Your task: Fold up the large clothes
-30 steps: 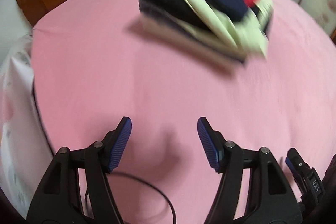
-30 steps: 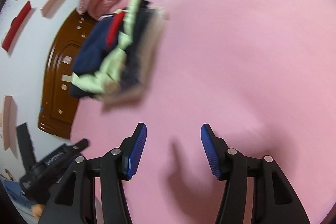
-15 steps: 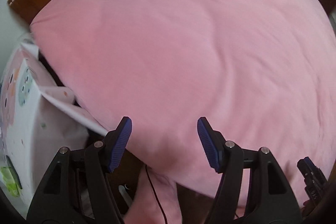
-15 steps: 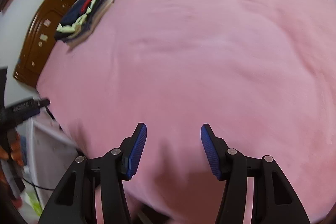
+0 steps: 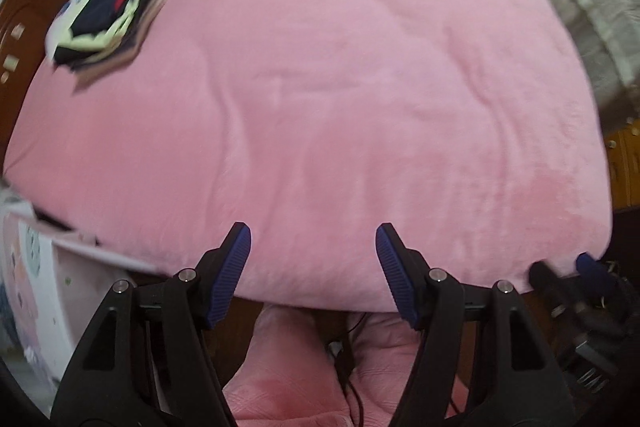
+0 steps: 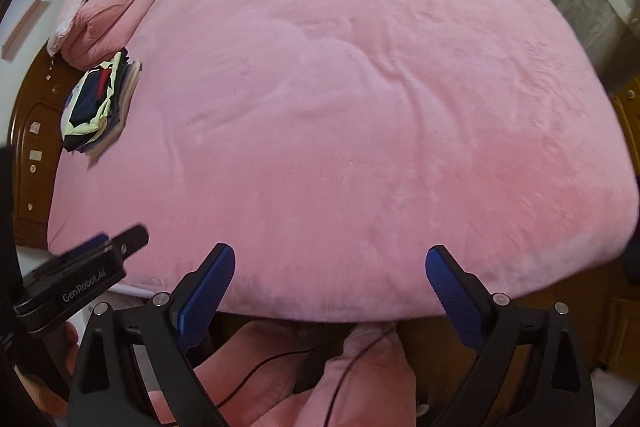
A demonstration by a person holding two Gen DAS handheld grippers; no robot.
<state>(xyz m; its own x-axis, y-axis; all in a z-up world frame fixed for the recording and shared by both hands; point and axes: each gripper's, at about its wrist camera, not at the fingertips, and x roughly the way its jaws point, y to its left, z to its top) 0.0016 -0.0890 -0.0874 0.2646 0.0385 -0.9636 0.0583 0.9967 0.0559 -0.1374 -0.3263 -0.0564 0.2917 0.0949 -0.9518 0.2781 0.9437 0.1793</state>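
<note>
Right wrist view: the folded clothes stack (image 6: 100,107) lies far up-left on the bed (image 6: 360,127), nearer the left tongs (image 5: 312,271); these gape empty, while the right tongs (image 6: 326,283) have just spread wide, empty.

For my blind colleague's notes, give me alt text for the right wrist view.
The open, empty right gripper hangs over the near edge of a pink bed. A stack of folded clothes sits far left beside pink pillows; the left gripper shows at lower left.
</note>
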